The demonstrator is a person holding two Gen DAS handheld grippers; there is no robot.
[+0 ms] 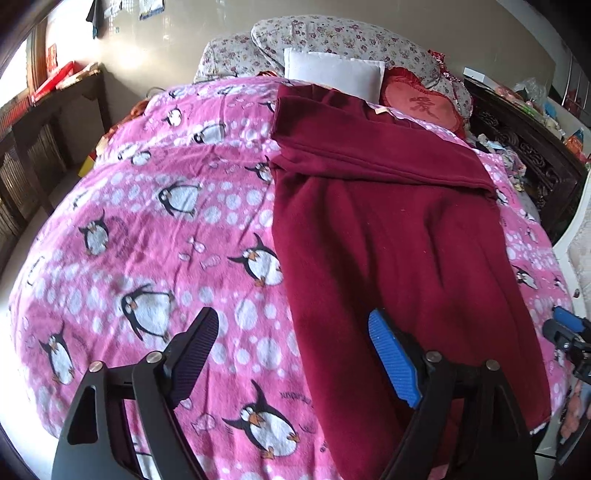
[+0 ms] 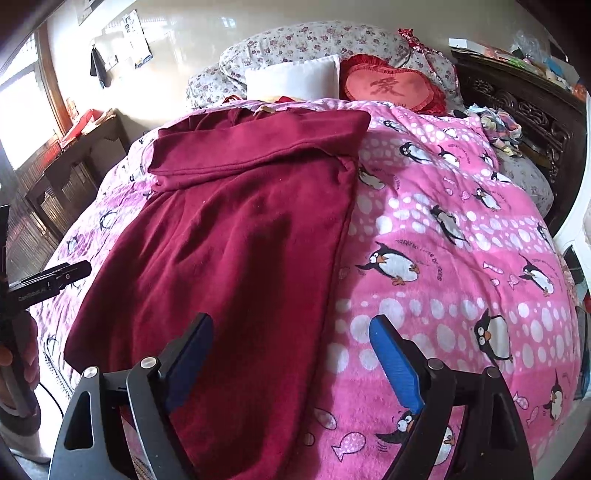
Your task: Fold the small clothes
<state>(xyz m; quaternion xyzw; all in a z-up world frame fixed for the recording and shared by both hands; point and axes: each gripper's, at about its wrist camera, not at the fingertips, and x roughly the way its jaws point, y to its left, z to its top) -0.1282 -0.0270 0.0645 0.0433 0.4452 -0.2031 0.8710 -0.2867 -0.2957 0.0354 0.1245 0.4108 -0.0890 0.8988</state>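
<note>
Bedding covers the whole scene: a bed point(image 1: 122, 206) spread with a pink penguin-print blanket, and on it lies the dark red garment point(image 1: 388, 240), a fleece top stretched lengthwise away from both cameras.

Its far end looks already turned over: a band of doubled cloth crosses the piece near the collar, probably the sleeves folded in. The long body below that band lies flat and in a single layer, so most of the folding seems left to do, likely bringing the near hem up toward the collar.

The left hand-held gripper point(image 1: 291, 358) stands wide with nothing in it, straddling the garment's left edge, its blue pad over the red cloth and its dark pad over the blanket. The right hand-held gripper point(image 2: 291, 362) is also wide and empty, mirrored over the garment's right edge. Neither pad presses on cloth.

Far ahead of both lie a white pillow point(image 1: 334, 72), a red heart cushion point(image 2: 388, 88) and floral pillows point(image 1: 332, 33). Off to the right stands a dark carved headboard point(image 2: 517, 107) with small clutter. Nothing rests on the garment or blocks the near hem; only the soft, rumpled blanket beneath could get pinched along with the cloth.
</note>
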